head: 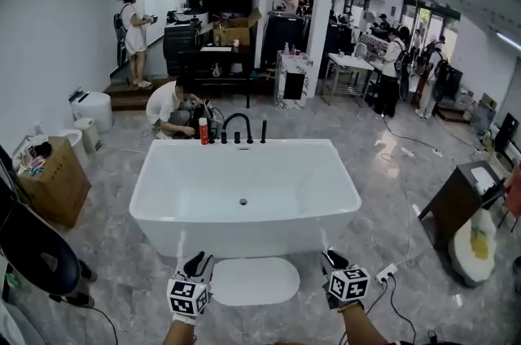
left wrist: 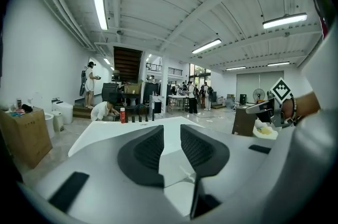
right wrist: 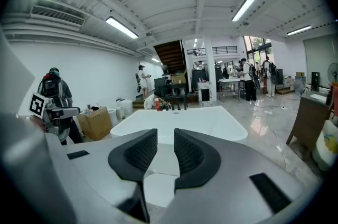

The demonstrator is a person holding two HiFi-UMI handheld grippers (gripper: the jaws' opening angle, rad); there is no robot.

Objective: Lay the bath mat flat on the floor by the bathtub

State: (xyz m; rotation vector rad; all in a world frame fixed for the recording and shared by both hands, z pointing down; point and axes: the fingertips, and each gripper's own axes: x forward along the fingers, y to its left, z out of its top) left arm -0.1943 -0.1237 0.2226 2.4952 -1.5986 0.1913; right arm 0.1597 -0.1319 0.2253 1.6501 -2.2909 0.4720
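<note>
One box (head: 57, 182) left of tub (head: 244, 236). Left tongs (head: 195, 260) released, empty, before tub's near side. One mat (head: 255, 281) flat on floor just before tub, between two tongs. One red bottle (head: 203, 130) on tub's far rim. Right tongs (head: 334, 258) released, empty. One cabinet (head: 456, 201) right of tub.

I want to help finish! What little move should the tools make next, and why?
Probably just pull both tools back and leave it. The white bath mat already lies flat on the floor beside the bathtub, and the left tool and right tool are open and empty.
</note>
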